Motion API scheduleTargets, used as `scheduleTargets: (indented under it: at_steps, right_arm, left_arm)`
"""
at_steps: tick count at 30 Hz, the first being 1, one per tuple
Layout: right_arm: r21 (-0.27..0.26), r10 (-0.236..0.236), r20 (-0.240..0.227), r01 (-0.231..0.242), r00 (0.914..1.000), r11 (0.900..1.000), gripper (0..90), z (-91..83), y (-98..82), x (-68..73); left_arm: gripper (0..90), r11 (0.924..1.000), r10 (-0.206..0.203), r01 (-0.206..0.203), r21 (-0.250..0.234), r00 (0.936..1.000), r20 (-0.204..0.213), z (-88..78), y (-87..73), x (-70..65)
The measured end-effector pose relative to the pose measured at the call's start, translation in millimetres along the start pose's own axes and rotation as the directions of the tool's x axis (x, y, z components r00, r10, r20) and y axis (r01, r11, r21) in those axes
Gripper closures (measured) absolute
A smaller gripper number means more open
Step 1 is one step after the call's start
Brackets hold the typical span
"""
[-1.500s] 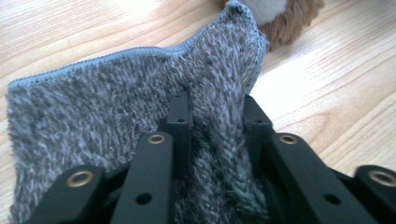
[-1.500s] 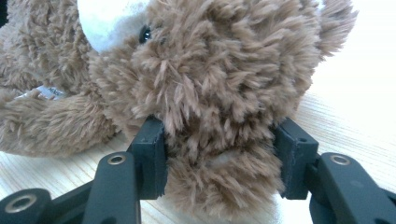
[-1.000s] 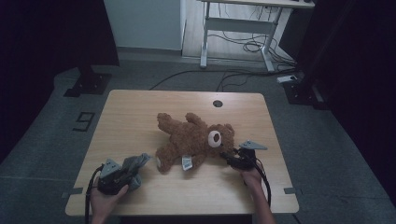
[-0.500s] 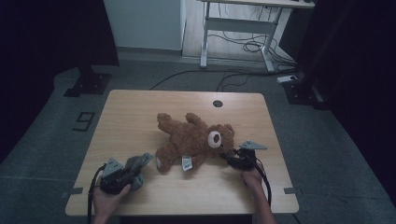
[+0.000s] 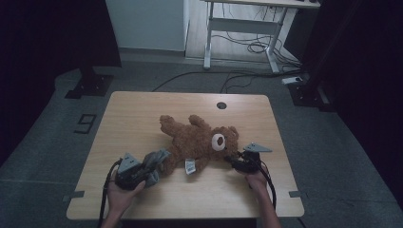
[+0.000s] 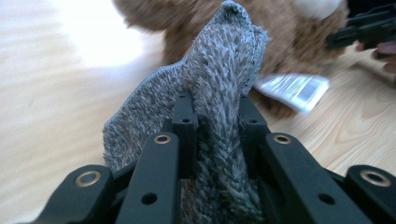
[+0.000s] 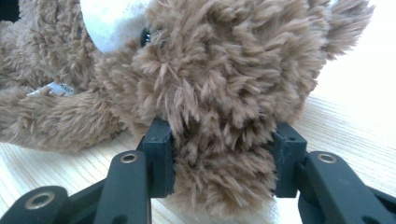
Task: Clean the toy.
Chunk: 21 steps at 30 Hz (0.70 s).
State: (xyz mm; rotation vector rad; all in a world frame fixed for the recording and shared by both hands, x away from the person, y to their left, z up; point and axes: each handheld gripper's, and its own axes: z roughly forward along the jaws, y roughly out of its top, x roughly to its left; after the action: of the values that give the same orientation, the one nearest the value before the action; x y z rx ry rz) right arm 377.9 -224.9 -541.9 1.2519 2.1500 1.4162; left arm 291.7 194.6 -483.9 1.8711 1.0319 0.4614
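On the wooden table (image 5: 142, 109), a brown teddy bear (image 5: 197, 140) is laid on its back near the middle, its head pinched by the right gripper (image 7: 219, 161), while a grey knitted sock (image 6: 219, 107) is clamped in the left gripper (image 6: 217, 128) just beside its leg.

You see a light wooden table (image 5: 142, 114) with a round dark cable hole (image 5: 221, 105), a white-framed desk (image 5: 247, 28) behind it, and black cables (image 5: 247, 47) on the floor.
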Motion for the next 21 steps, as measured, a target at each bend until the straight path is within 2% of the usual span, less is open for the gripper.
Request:
scheduleTargets:
  at_steps: [1,2,3,4,5,6,7,8,9,11,12,14,15,16,17,18,21]
  right_arm:
    - [0.0,0.001,-0.001,-0.001,1.0,1.0,53.2,0.0,0.0,-0.1]
    - [0.0,0.002,-0.002,-0.002,1.0,1.0,53.2,0.0,0.0,-0.3]
    - [-0.001,0.002,-0.002,-0.002,1.0,1.0,53.2,0.1,0.0,-0.4]
    - [-0.001,0.002,-0.002,-0.002,1.0,1.0,53.2,0.1,0.0,-0.4]
    - [-0.001,0.003,-0.003,-0.003,1.0,1.0,53.2,0.1,0.0,-0.5]
    - [-0.001,0.004,-0.004,-0.004,1.0,1.0,53.2,0.1,-0.1,-0.6]
    - [-0.001,0.004,-0.004,-0.004,1.0,1.0,53.2,0.1,-0.1,-0.6]
    - [-0.001,0.004,-0.005,-0.004,1.0,1.0,53.2,0.2,-0.1,-0.8]
    - [-0.002,0.003,-0.007,-0.003,1.0,1.0,53.2,0.2,-0.2,-1.1]
    - [-0.007,0.004,-0.011,-0.004,0.9999,1.0,53.2,0.4,-0.6,-1.8]
    - [-0.007,0.004,-0.011,-0.004,0.9999,1.0,53.2,0.4,-0.6,-1.8]
    - [-0.008,0.007,-0.015,-0.008,0.9999,1.0,53.2,0.2,-1.3,-2.7]
    - [-0.01,0.008,-0.016,-0.009,0.9998,1.0,53.2,0.4,-1.3,-2.8]
    - [-0.01,0.009,-0.017,-0.009,0.9998,1.0,53.2,0.4,-1.4,-2.9]
    - [-0.01,0.01,-0.018,-0.01,0.9998,1.0,53.2,0.4,-1.4,-3.1]
    - [-0.01,0.01,-0.018,-0.01,0.9998,1.0,53.2,0.4,-1.4,-3.1]
    - [-0.008,0.007,-0.018,-0.007,0.9998,1.0,53.2,0.4,-1.3,-3.2]
  left_arm:
    - [74.0,0.9996,0.028,-0.027,-0.005,0.9995,0.016,6.5,12.6,-6.4]
    - [74.0,0.9996,0.028,-0.027,-0.005,0.9995,0.016,6.5,12.6,-6.4]
    - [74.0,0.9981,0.061,-0.061,-0.012,0.9975,0.036,14.1,26.5,-13.2]
    - [74.0,0.9981,0.061,-0.061,-0.012,0.9975,0.036,14.1,26.5,-13.2]
    - [74.0,0.9963,0.085,-0.084,-0.016,0.9946,0.059,24.6,40.2,-21.2]
    - [74.0,0.9952,0.097,-0.096,-0.016,0.9926,0.073,30.8,46.7,-25.2]
    - [74.0,0.9952,0.097,-0.096,-0.016,0.9926,0.073,30.8,46.7,-25.2]
    - [74.0,0.9946,0.104,-0.103,-0.017,0.9907,0.088,38.0,52.9,-29.3]
    - [74.0,0.9936,0.113,-0.112,-0.014,0.9857,0.125,53.4,64.5,-35.8]
    - [74.1,0.996,0.089,-0.089,-0.005,0.9801,0.177,70.1,74.8,-39.3]
    - [74.1,0.996,0.089,-0.089,-0.005,0.9801,0.177,70.1,74.8,-39.3]
    - [74.2,0.9965,0.079,-0.083,0.01,0.9779,0.193,84.8,82.5,-45.3]
    - [74.2,0.9942,0.093,-0.102,0.034,0.9749,0.202,98.9,85.8,-53.3]
    - [74.2,0.9942,0.093,-0.102,0.034,0.9749,0.202,98.9,85.8,-53.3]
    - [74.2,0.9914,0.101,-0.116,0.062,0.9749,0.198,112.3,83.9,-59.8]
    - [74.3,0.9914,0.101,-0.116,0.062,0.9749,0.198,112.3,83.9,-59.8]
    - [74.5,0.9874,0.104,-0.125,0.097,0.976,0.191,128.4,72.2,-65.9]
